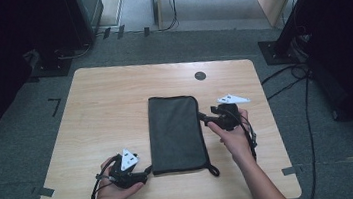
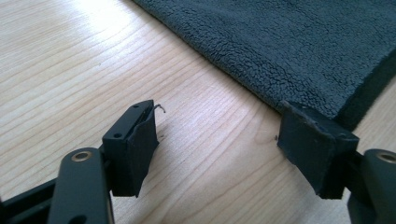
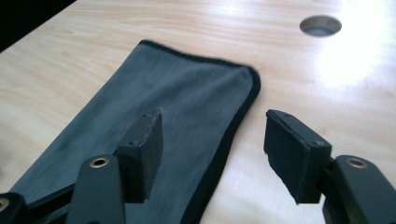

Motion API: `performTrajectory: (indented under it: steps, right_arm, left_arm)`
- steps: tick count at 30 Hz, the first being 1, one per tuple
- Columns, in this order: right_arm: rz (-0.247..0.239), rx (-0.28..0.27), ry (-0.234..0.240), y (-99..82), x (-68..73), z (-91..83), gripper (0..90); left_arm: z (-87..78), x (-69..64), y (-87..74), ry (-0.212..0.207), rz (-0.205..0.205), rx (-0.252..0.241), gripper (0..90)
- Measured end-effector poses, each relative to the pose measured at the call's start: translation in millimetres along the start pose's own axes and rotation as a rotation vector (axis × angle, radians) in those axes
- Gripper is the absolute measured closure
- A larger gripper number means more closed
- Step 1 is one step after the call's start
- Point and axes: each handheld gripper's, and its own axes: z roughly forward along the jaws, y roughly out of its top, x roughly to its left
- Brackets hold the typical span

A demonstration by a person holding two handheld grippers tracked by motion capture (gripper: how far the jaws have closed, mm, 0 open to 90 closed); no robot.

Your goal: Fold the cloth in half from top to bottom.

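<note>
A dark grey folded towel [image 1: 175, 132] lies flat in the middle of the light wooden table [image 1: 109, 102], its long side running away from me. My left gripper [image 1: 145, 172] rests low by the towel's near left corner, jaws open, with bare wood between them. In the left gripper view the towel [image 2: 299, 42] sits just beyond the left gripper [image 2: 217, 128], its edge by the right-hand pad. My right gripper [image 1: 202, 117] hovers at the towel's right edge, open and holding nothing. In the right gripper view the right gripper [image 3: 217, 135] straddles the black hem of the towel [image 3: 154, 107] from above.
A round cable hole [image 1: 200, 75] lies near the table's far edge, the same hole [image 3: 320, 25] showing ahead of the right gripper. A small cord loop [image 1: 214, 169] sticks out at the towel's near right corner. Black stands and cables [image 1: 295, 73] are on the floor around the table.
</note>
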Motion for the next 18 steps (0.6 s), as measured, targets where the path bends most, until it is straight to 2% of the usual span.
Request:
performTrajectory:
  steps: [5, 11, 14, 15, 17, 18]
  right_arm:
    - [-0.031, -0.006, -0.040, 17.6, -6.2, 28.7, 40.1]
    - [-0.024, 0.013, -0.092, 27.5, -23.9, 70.3, 46.1]
    - [-0.004, 0.037, -0.078, 28.2, -32.1, 89.1, 49.4]
    - [-0.014, 0.047, -0.062, 28.2, -33.8, 94.9, 49.5]
    - [-0.035, 0.049, -0.057, 27.0, -35.2, 102.9, 51.4]
    - [-0.024, 0.048, -0.053, 25.8, -35.5, 105.6, 51.9]
  left_arm:
    - [0.2, -0.1, -0.2, 0.003, -0.001, -0.001, 26.0]
    - [0.2, -0.2, -0.1, 0.004, -0.002, -0.001, 25.9]
    - [0.3, -0.3, 0.0, 0.009, -0.010, -0.001, 26.0]
    - [0.2, 0.0, 0.3, 0.012, -0.011, 0.000, 26.0]
    - [-1.0, 3.2, 1.9, 0.015, -0.038, -0.002, 26.2]
    - [-2.5, 5.6, 3.4, 0.016, -0.052, -0.013, 26.2]
